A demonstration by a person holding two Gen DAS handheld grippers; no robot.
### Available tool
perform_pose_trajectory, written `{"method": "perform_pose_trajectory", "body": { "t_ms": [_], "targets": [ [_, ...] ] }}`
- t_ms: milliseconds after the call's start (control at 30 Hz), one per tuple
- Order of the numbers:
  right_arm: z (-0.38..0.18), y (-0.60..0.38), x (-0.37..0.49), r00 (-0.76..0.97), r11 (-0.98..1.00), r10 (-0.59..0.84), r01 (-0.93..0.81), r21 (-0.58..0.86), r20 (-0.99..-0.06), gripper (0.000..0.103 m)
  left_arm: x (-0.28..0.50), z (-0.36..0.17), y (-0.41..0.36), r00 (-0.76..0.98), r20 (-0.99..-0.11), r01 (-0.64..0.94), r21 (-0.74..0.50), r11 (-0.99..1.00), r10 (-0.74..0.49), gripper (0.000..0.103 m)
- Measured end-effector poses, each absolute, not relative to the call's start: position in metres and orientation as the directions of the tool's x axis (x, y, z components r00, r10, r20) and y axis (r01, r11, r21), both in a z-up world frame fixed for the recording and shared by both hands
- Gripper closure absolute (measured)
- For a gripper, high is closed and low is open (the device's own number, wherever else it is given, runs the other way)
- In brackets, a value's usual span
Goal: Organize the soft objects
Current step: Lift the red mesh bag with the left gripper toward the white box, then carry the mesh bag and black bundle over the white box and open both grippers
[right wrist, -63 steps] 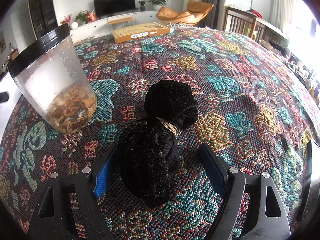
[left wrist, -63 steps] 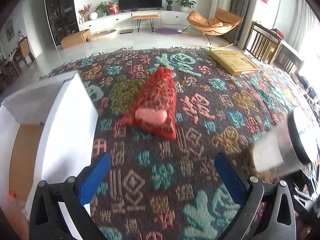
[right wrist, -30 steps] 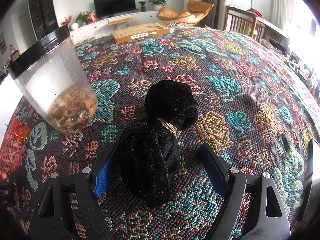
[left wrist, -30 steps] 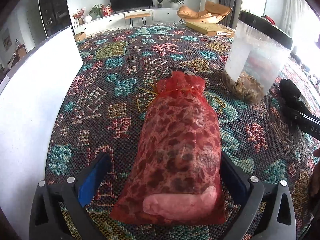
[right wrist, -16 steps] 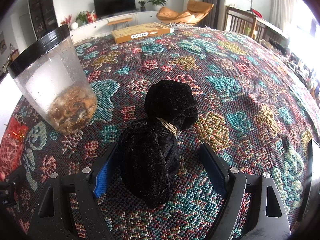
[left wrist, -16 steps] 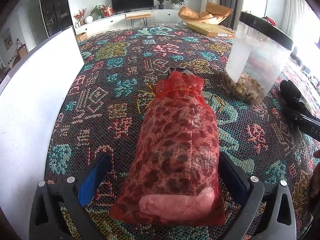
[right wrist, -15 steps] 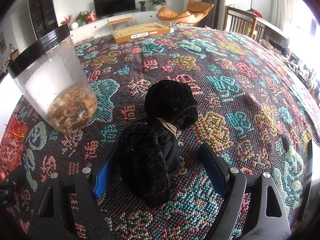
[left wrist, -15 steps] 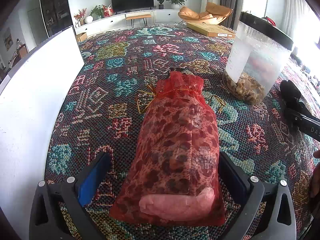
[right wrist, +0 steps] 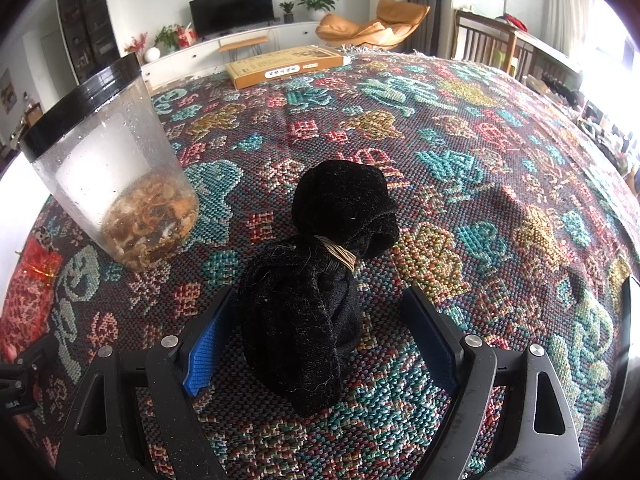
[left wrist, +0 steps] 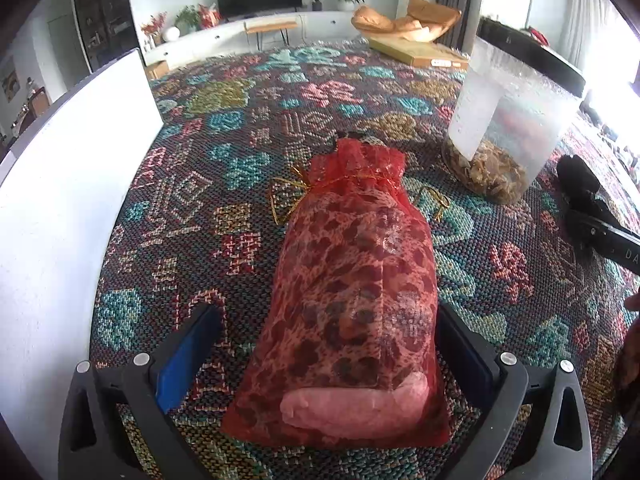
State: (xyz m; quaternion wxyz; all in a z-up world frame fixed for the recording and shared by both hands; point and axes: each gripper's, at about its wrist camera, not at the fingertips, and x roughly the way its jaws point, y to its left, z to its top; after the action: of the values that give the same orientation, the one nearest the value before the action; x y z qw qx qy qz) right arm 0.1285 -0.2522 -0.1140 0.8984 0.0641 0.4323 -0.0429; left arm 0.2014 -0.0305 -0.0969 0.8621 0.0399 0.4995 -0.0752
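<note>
Left tongs (left wrist: 326, 354) gape around a red mesh bag (left wrist: 352, 296) on the patterned cloth (left wrist: 224, 184); a plastic jar (left wrist: 508, 120) stands right

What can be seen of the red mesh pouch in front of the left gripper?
The red mesh pouch is sheer organza holding dark-spotted contents and a pink roll at its near end. A gold drawstring cinches its ruffled far neck. It lies flat on the patterned cloth, between the open left gripper fingers; contact is unclear.

both wrist cams low, close over patterned cloth (left wrist: 248, 128), facing tv wall; shared: plastic jar (right wrist: 116, 184).
</note>
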Motion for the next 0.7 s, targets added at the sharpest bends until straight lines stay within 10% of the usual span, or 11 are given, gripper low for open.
{"method": "perform_pose_trajectory", "body": {
  "t_ms": [67,133,167,467,700],
  "targets": [
    [-0.109,-0.268,0.134,0.596,0.976,0.07,0.127,0.18,-0.8,0.02,0.206,-0.091,-0.03,0.475,-0.872,0.199,-0.028,0.98,-0.121,0.016],
    [-0.103,-0.285,0.144,0.549,0.956,0.089,0.188,0.227,-0.831,0.07,0.206,-0.087,-0.035,0.494,-0.864,0.219,0.009,0.976,-0.102,0.051],
    [-0.101,-0.289,0.15,0.524,0.954,0.101,0.191,0.232,-0.846,0.077,0.207,-0.086,-0.036,0.487,-0.866,0.226,-0.004,0.974,-0.116,0.056],
    [0.003,-0.238,0.123,0.65,0.97,0.129,0.074,0.231,-0.749,0.077,0.164,0.017,0.024,0.589,-0.735,0.191,-0.276,0.942,-0.335,0.064],
    [0.087,-0.046,0.095,0.577,0.864,0.503,-0.365,0.348,-0.644,0.077,0.103,0.069,0.146,0.692,-0.717,0.004,-0.115,0.993,-0.085,0.064]
  ]
}}
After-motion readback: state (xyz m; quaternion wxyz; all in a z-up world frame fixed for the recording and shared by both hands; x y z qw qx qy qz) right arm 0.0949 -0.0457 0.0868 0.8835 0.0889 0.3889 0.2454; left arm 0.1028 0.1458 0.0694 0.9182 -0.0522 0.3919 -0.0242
